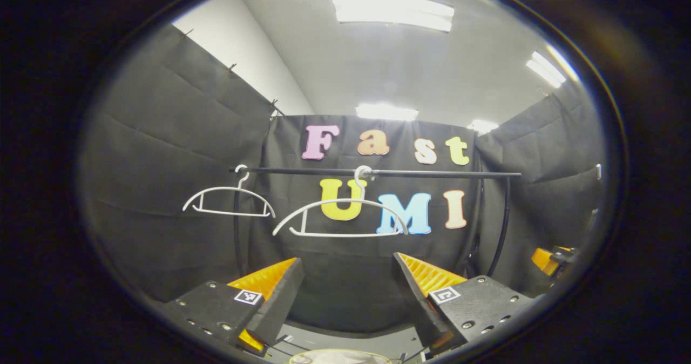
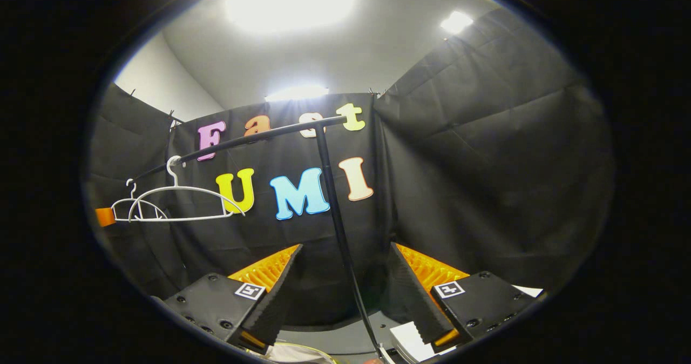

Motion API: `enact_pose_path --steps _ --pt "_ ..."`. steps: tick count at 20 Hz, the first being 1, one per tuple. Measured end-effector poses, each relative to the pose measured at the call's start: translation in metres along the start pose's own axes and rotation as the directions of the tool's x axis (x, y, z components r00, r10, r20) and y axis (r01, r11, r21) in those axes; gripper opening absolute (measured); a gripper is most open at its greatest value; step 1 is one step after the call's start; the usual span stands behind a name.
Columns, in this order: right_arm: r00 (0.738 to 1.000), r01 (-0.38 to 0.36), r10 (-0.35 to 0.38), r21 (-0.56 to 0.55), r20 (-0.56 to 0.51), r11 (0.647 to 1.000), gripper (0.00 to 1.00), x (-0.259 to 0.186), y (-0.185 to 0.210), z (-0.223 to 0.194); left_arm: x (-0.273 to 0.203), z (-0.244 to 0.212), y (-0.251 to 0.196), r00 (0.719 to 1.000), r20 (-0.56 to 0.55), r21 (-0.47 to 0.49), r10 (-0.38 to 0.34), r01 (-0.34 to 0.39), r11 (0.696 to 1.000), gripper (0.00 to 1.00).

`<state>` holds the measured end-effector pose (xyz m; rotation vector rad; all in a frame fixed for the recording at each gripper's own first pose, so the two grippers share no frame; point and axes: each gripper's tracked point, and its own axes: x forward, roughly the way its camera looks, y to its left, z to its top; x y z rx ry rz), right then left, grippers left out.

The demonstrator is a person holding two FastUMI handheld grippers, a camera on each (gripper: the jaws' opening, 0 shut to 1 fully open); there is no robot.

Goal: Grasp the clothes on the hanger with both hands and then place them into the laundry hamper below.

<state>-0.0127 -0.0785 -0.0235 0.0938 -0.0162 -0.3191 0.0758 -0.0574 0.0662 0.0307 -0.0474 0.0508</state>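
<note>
Two white hangers hang bare on a black rail (image 1: 432, 174): a small one (image 1: 229, 201) at the left and a larger one (image 1: 340, 218) near the middle. In the right gripper view both hangers (image 2: 178, 204) sit at the left under the rail (image 2: 243, 140). My left gripper (image 1: 348, 277) is open below the larger hanger and holds nothing. My right gripper (image 2: 345, 267) is open too, with the rack's post (image 2: 337, 218) seen between its fingers. A pale rounded rim, probably the hamper (image 1: 340, 356), peeks in at the bottom edge; what lies in it is hidden.
The rack's curved right post (image 1: 505, 223) comes down from the rail's end. The right gripper (image 1: 553, 258) shows at the far right of the left gripper view. A white flat piece (image 2: 413, 342) lies on the grey floor by the post's foot. Black cloth walls close in all round.
</note>
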Motion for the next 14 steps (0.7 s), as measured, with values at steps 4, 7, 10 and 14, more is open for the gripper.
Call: enact_pose_path --steps 4,7,10,14 --pt "1.000 0.005 -0.005 0.010 -0.016 1.000 0.98 -0.008 0.020 -0.008 -0.002 -0.017 0.034 1.000 -0.016 0.016 0.014 -0.014 1.000 0.96" --pt "1.000 -0.010 0.010 0.014 -0.020 1.000 0.98 -0.010 0.040 -0.012 0.003 -0.026 0.051 1.000 -0.017 0.020 0.015 -0.014 1.000 0.96" --pt "0.999 -0.039 0.038 -0.033 -0.028 0.999 0.98 -0.013 0.057 -0.018 0.007 -0.037 0.073 0.998 -0.028 0.025 0.049 -0.049 0.998 0.96" --pt "0.999 -0.030 0.029 -0.055 -0.030 0.998 0.98 -0.023 0.069 -0.018 0.006 -0.048 0.074 0.998 -0.045 0.006 0.035 -0.035 0.999 0.96"
